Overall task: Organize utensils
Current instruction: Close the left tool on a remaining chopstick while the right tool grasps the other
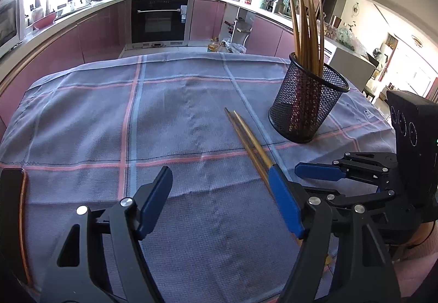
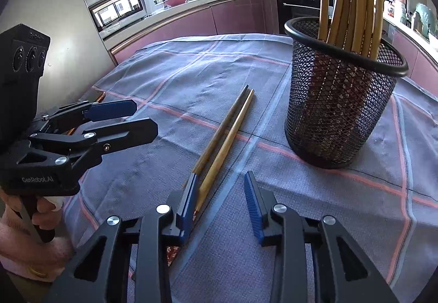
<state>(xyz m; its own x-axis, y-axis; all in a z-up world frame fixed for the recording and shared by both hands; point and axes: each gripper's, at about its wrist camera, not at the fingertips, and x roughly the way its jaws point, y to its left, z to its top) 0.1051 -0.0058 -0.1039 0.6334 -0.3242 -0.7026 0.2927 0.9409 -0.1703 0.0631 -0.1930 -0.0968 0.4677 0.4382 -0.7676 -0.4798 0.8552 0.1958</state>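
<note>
Two wooden chopsticks (image 1: 247, 143) lie side by side on the checked cloth; they also show in the right wrist view (image 2: 223, 138). A black mesh holder (image 1: 308, 100) with several chopsticks upright in it stands to their right, and shows in the right wrist view (image 2: 339, 100). My left gripper (image 1: 220, 199) is open and empty over the cloth, left of the chopsticks. My right gripper (image 2: 221, 200) is open, low over the near ends of the two chopsticks, its left finger (image 2: 189, 201) beside them. It also shows in the left wrist view (image 1: 298, 174).
The grey-blue checked cloth (image 1: 164, 117) covers the table. Behind it are pink kitchen cabinets, an oven (image 1: 160, 19) and a microwave (image 2: 117, 8). A dark object with a copper edge (image 1: 16, 218) lies at the table's left edge.
</note>
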